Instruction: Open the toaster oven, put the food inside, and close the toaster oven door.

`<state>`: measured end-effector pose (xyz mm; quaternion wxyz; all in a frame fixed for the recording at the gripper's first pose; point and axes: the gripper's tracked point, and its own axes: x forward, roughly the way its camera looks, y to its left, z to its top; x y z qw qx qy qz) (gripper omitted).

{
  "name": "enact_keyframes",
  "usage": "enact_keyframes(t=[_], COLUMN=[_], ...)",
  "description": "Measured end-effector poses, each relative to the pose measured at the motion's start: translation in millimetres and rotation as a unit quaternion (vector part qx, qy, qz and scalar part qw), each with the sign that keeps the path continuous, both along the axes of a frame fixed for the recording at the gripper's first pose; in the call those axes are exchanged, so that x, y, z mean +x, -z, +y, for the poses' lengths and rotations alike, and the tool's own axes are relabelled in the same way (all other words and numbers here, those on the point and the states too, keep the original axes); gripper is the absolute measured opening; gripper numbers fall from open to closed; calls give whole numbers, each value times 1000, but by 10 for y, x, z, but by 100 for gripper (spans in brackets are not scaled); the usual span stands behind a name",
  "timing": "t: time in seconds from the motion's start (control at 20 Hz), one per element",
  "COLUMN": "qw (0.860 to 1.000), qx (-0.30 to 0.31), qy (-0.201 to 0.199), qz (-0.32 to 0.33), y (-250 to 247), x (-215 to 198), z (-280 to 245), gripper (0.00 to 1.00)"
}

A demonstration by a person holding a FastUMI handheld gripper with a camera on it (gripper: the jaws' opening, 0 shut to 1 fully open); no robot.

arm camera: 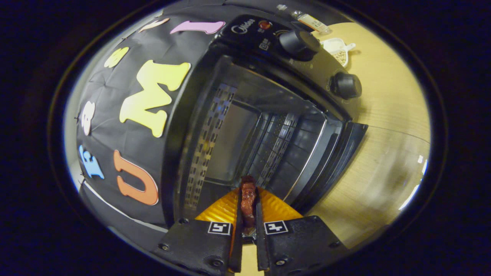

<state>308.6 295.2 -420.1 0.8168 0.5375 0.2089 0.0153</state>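
The black toaster oven (215, 115) stands open right in front of me, and the view is tilted so it looks rolled to one side. Its dark cavity (238, 142) with perforated metal side walls lies just beyond my fingers. The glass door (383, 168) is folded down flat over the wooden table. My gripper (248, 188) is shut on a reddish-brown piece of food (248, 203), which stands up between the two fingers at the mouth of the cavity.
Two black knobs (299, 44) (346, 85) sit on the oven's control panel. Beyond the oven, a white scoop-shaped dish of beans (339, 50) and a small packet (312, 22) lie on the wooden table (387, 76). Black booth cloth hangs beside the oven.
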Motion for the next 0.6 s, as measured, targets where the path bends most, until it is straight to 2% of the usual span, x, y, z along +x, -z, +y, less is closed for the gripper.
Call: enact_keyframes(t=[0.15, 0.25, 0.4, 0.5, 0.6], qw=[1000, 999, 996, 990, 976], qx=[-11, -46, -90, -137, -207], qy=[2, 0, -22, -46, -63], qz=[-6, -4, -7, -9, -11], y=[-15, 24, 6, -36, -65], x=[109, 90, 116, 100, 74], z=[2, -51, -57, -64, -123], gripper=[19, 22, 36, 51, 76])
